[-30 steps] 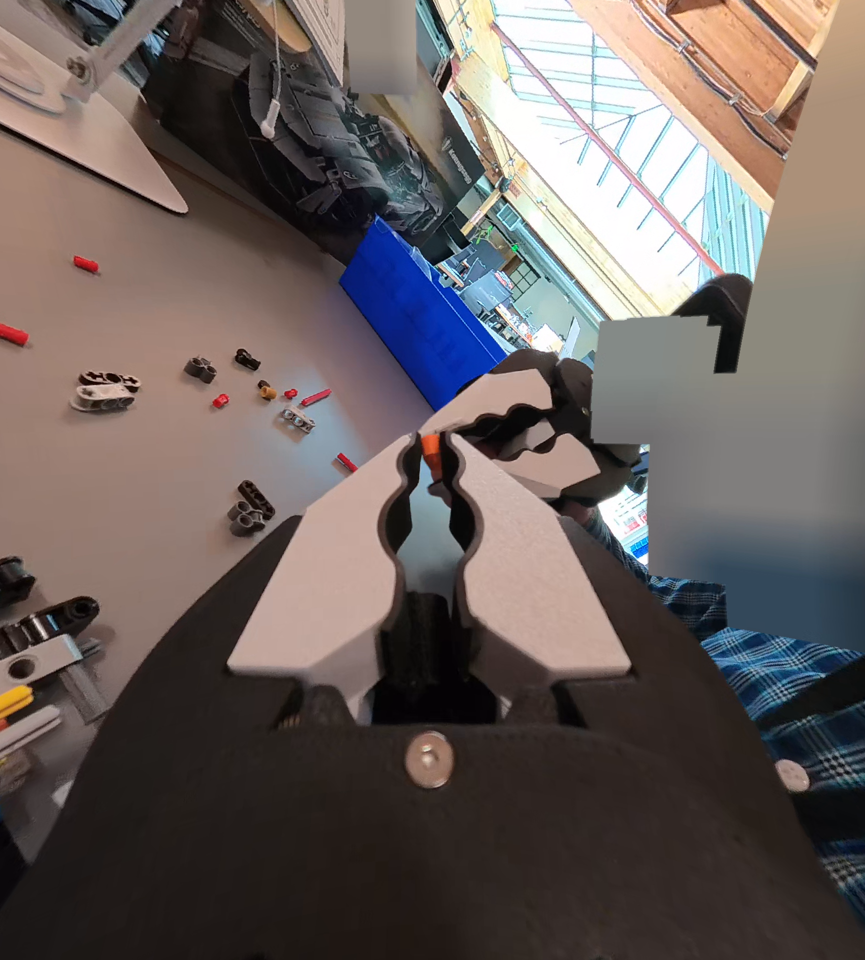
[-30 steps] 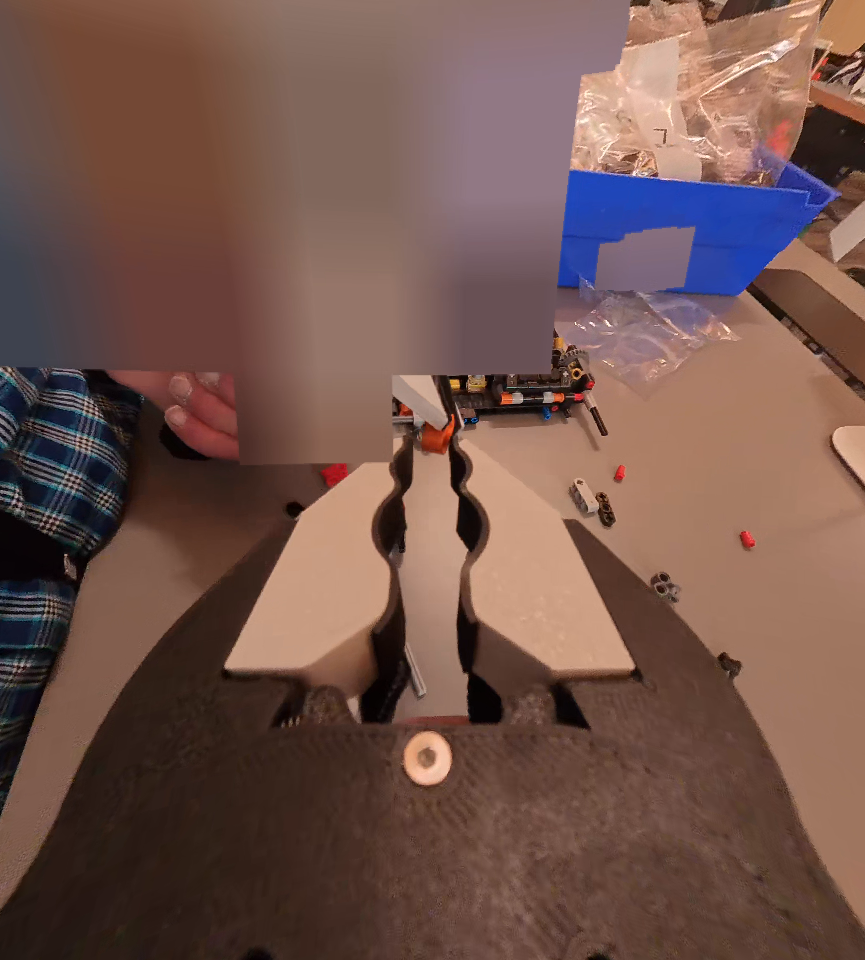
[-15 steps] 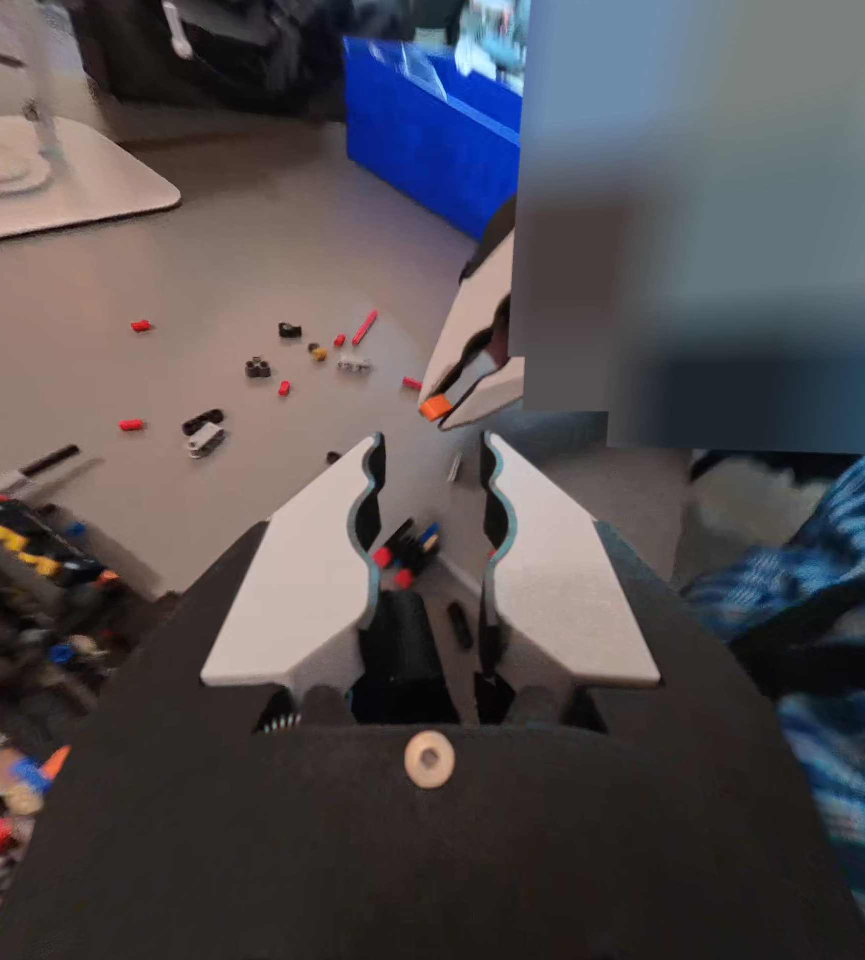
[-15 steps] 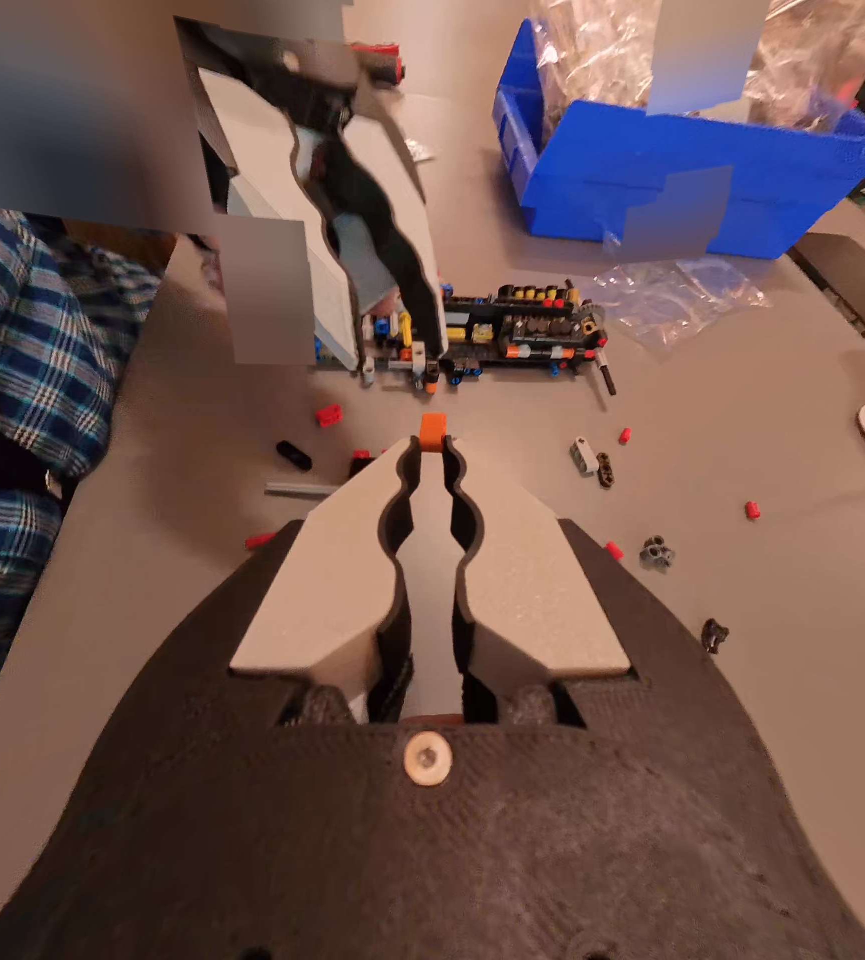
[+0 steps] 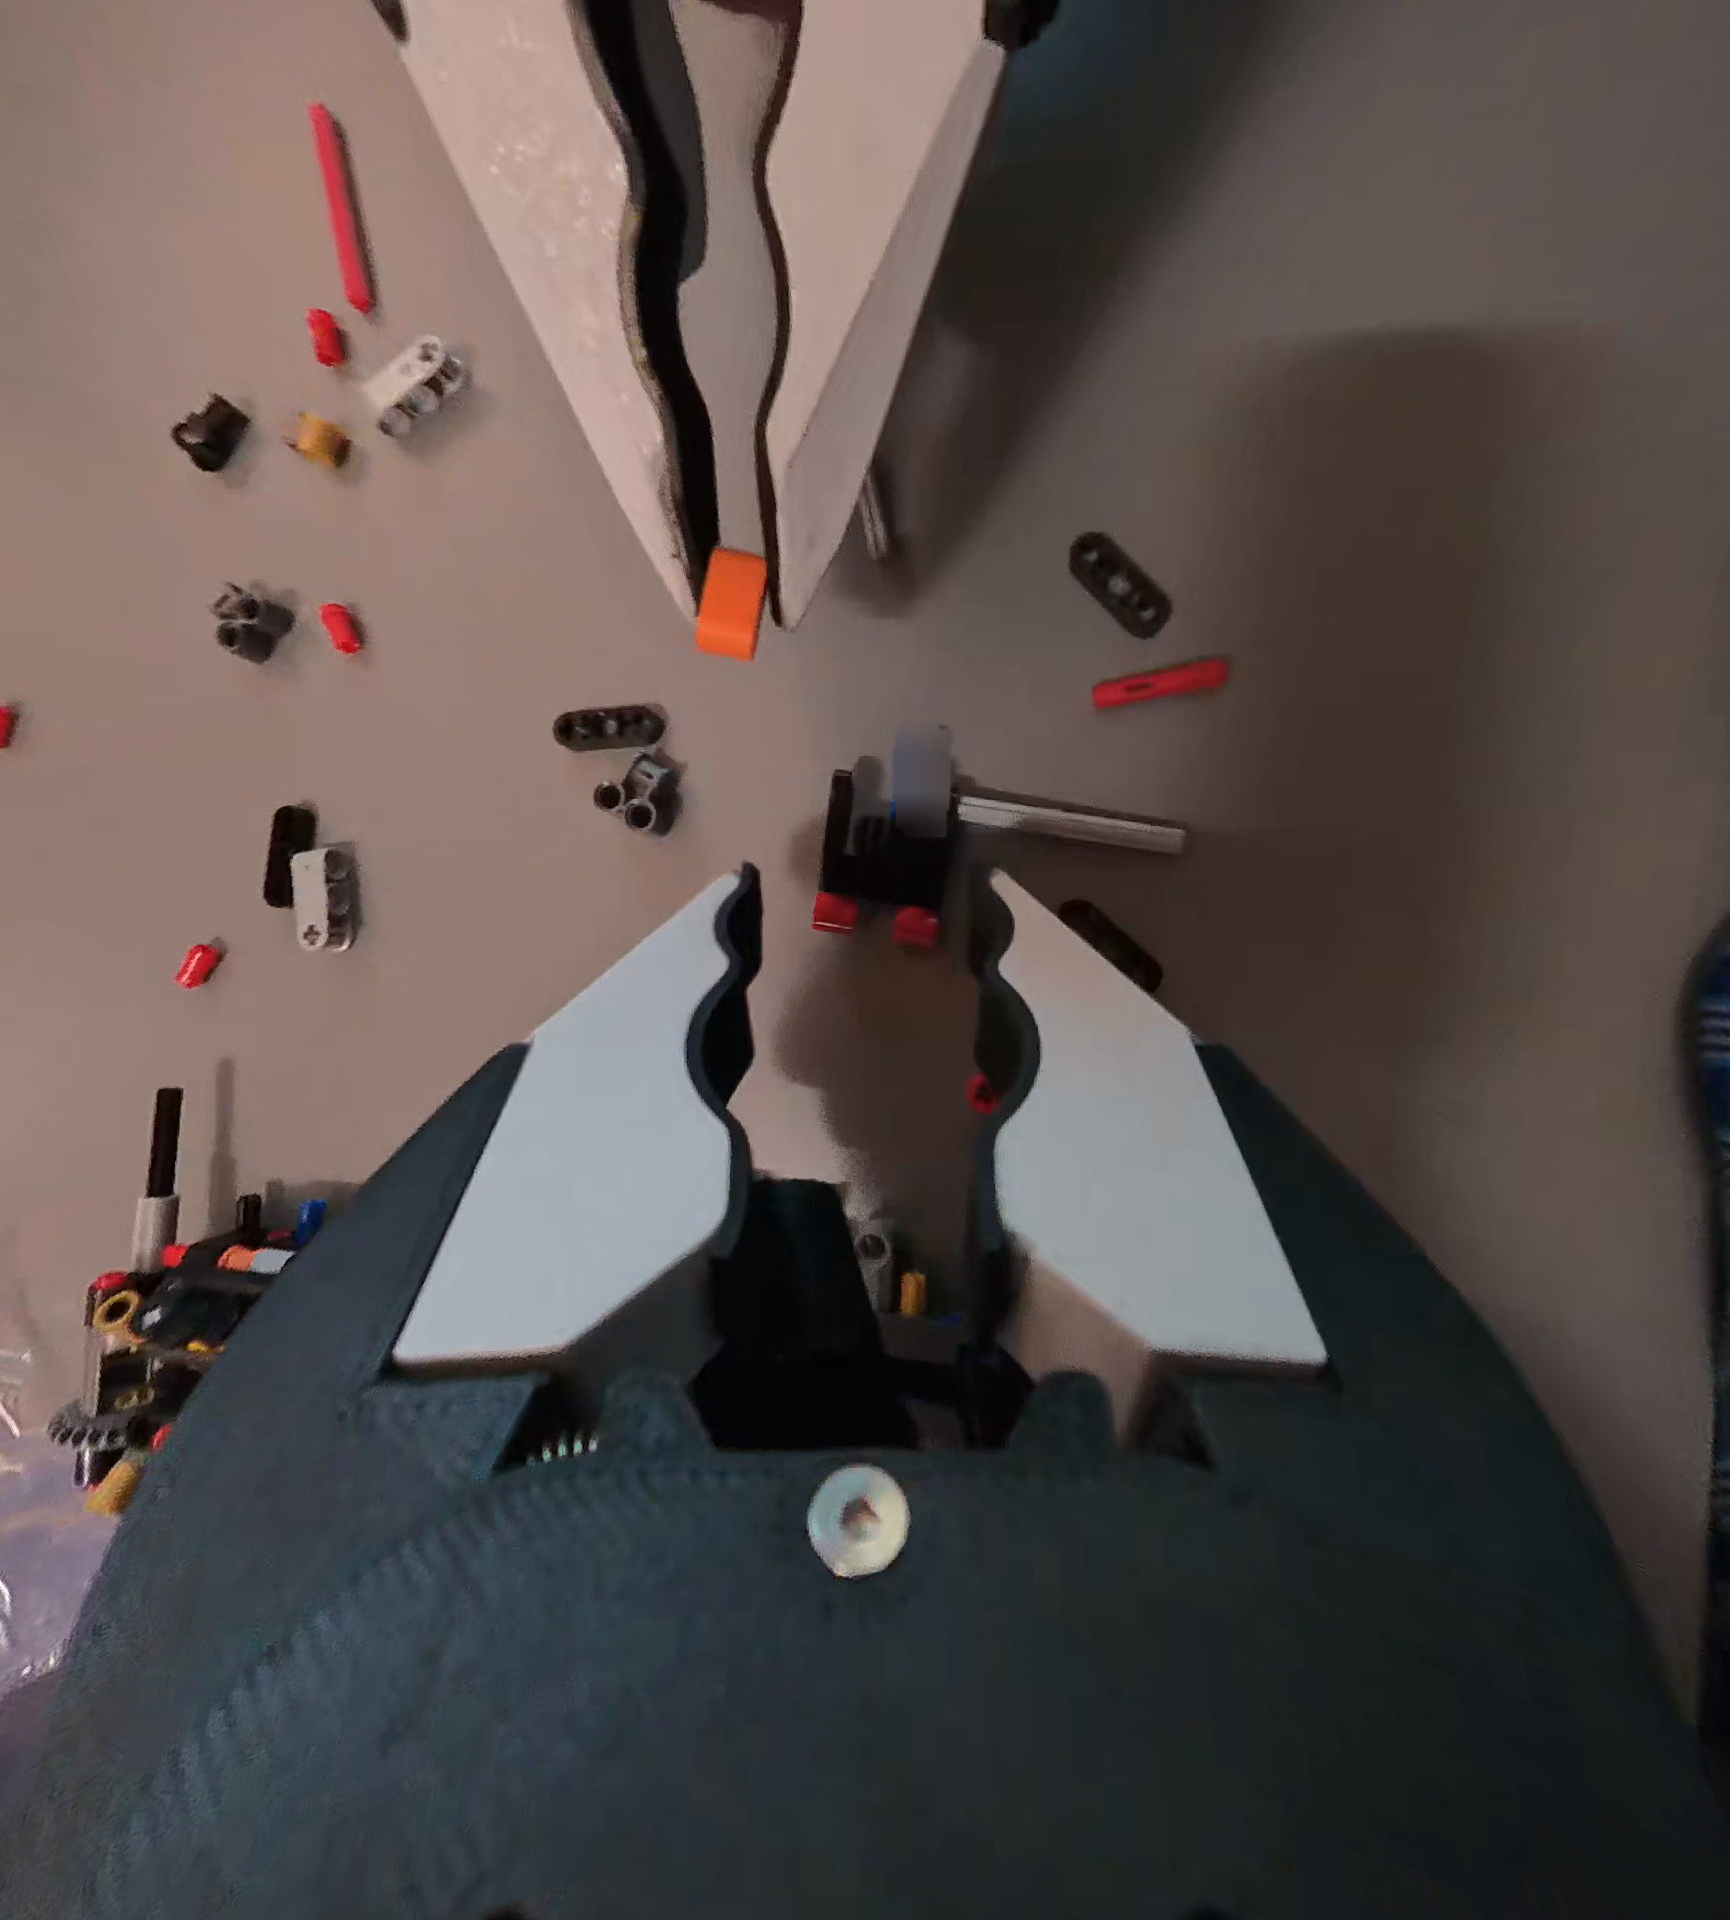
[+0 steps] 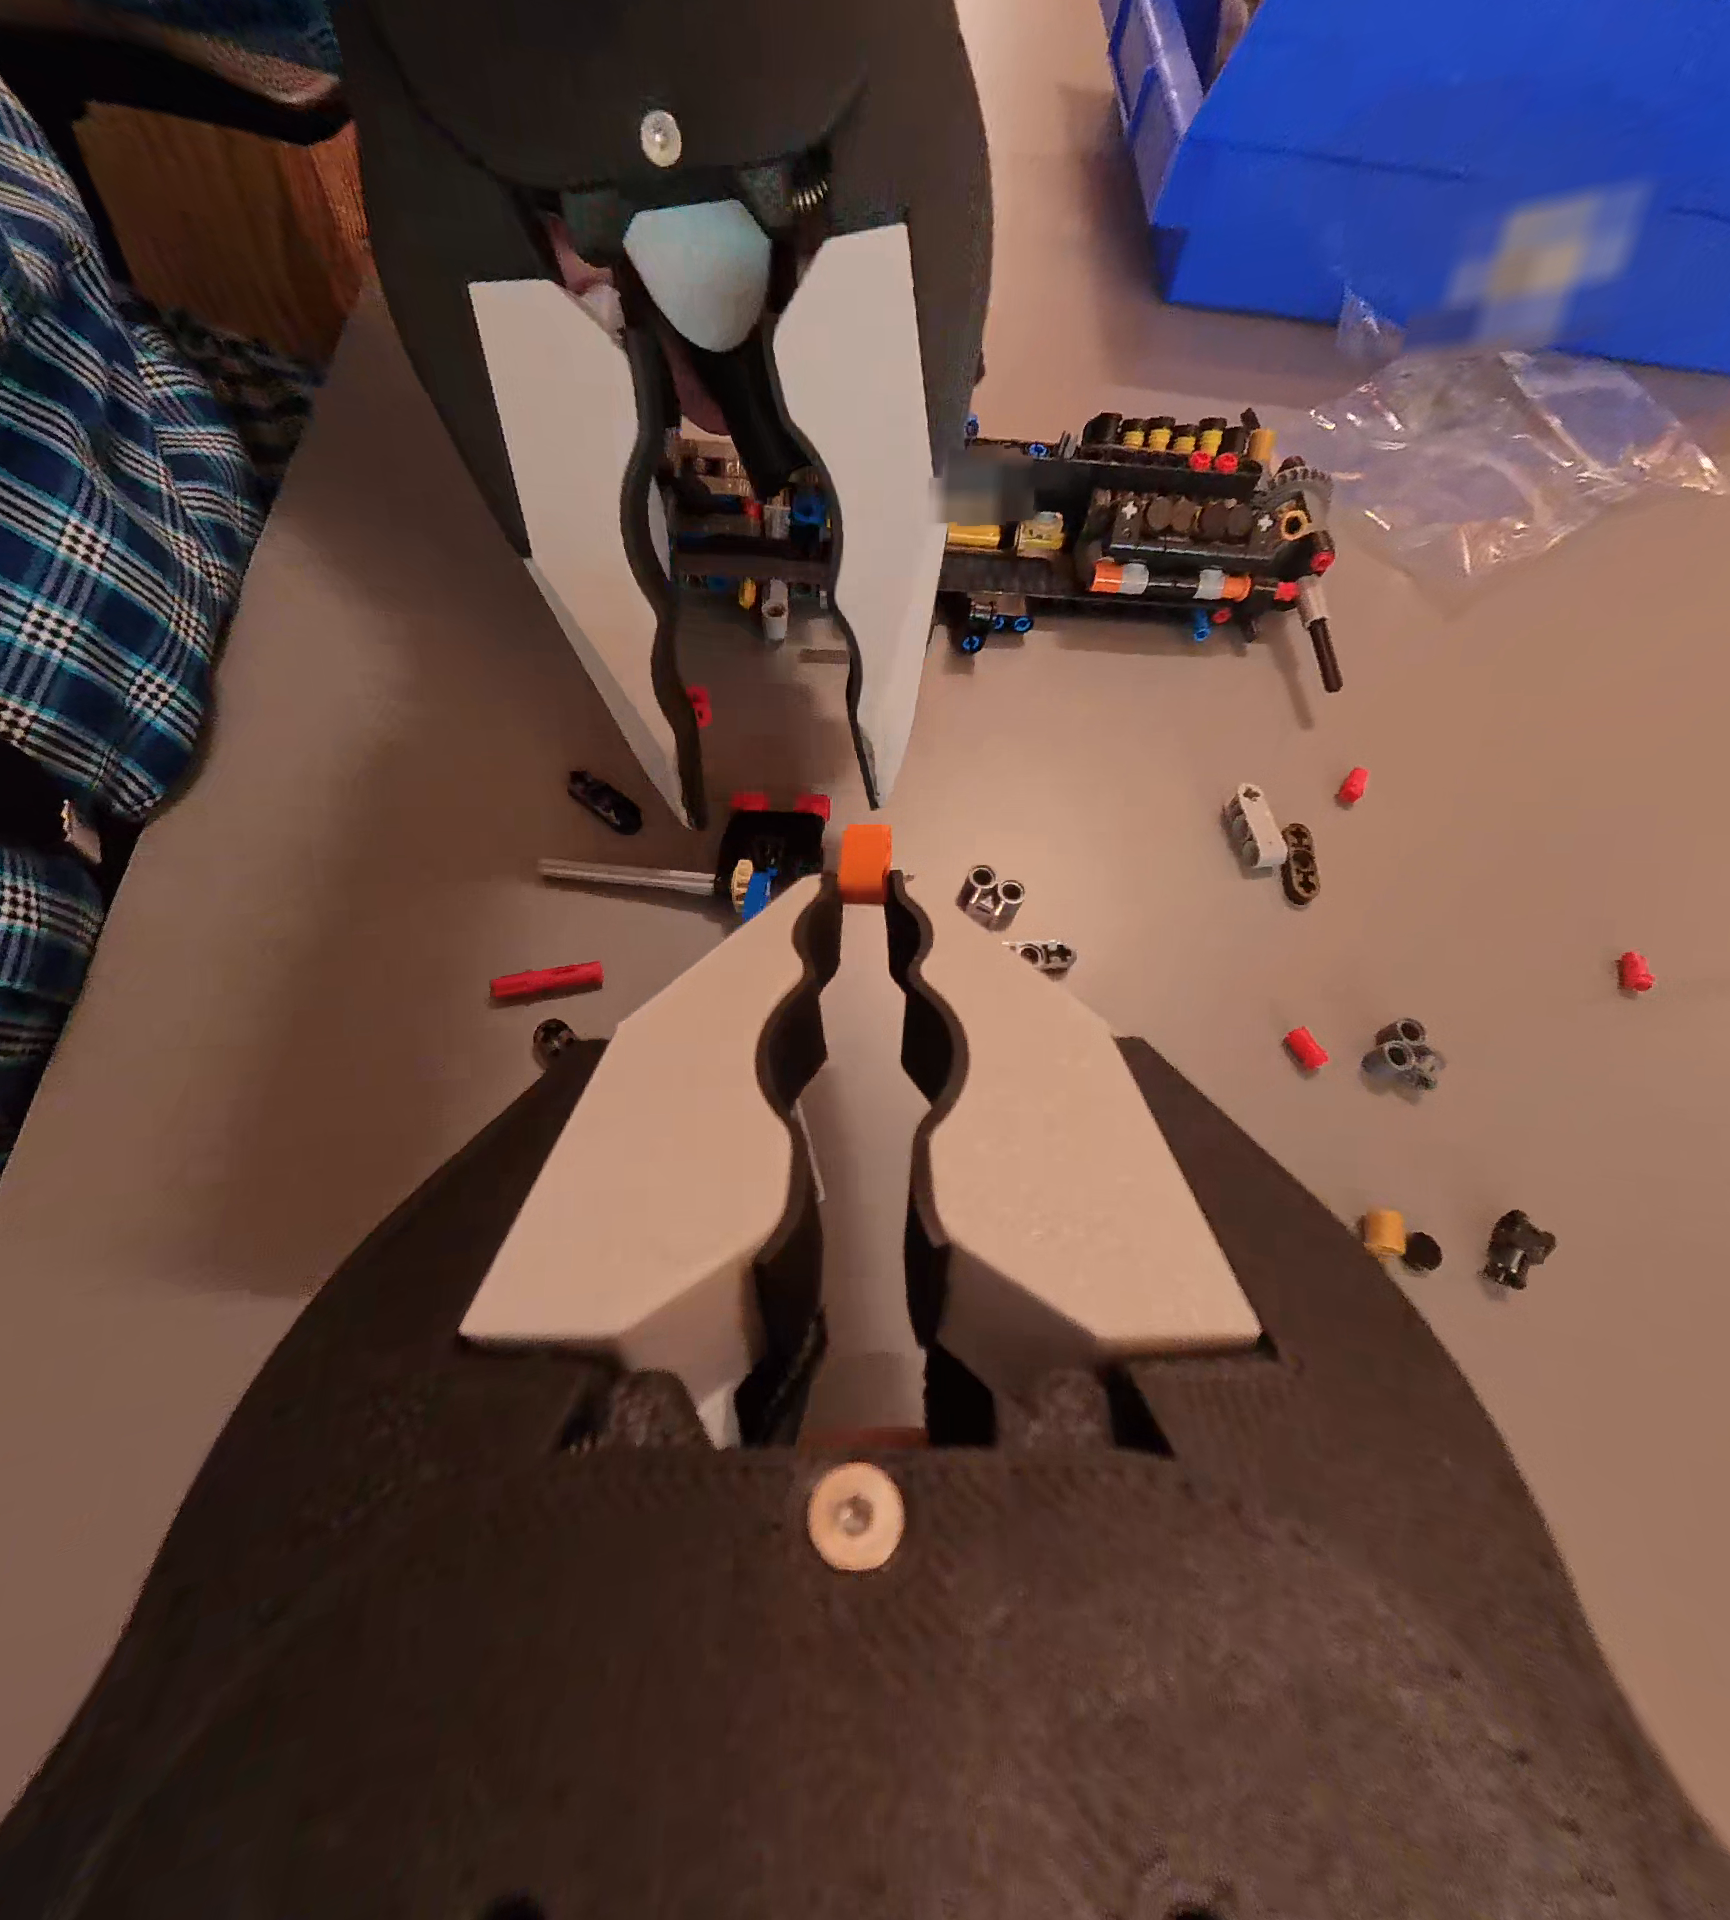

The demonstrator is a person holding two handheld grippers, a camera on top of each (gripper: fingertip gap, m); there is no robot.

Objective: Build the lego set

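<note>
My right gripper (image 6: 863, 891) is shut on a small orange brick (image 6: 863, 858) at its tips, just above the table. It shows again at the top of the left wrist view (image 5: 736, 613), with the orange brick (image 5: 733, 603). My left gripper (image 5: 871, 894) is open and empty, its tips on either side of a small black sub-assembly (image 5: 882, 847) with red pins and a grey axle (image 5: 1069, 816). In the right wrist view the left gripper (image 6: 783, 808) points down at that sub-assembly (image 6: 773, 844). The long main build (image 6: 1131, 530) lies behind it.
Loose red pins (image 5: 341, 627), black beams (image 5: 1119, 582), grey connectors (image 6: 991, 894) and a red axle (image 6: 544, 980) lie scattered on the grey table (image 6: 1463, 831). A blue bin (image 6: 1515, 187) and a clear plastic bag (image 6: 1505, 457) sit at the back right. A plaid sleeve (image 6: 30, 499) is at the left.
My left gripper let go of the orange brick, opened and swung down over the black sub-assembly. My right gripper kept the orange brick and came down close to the table.
</note>
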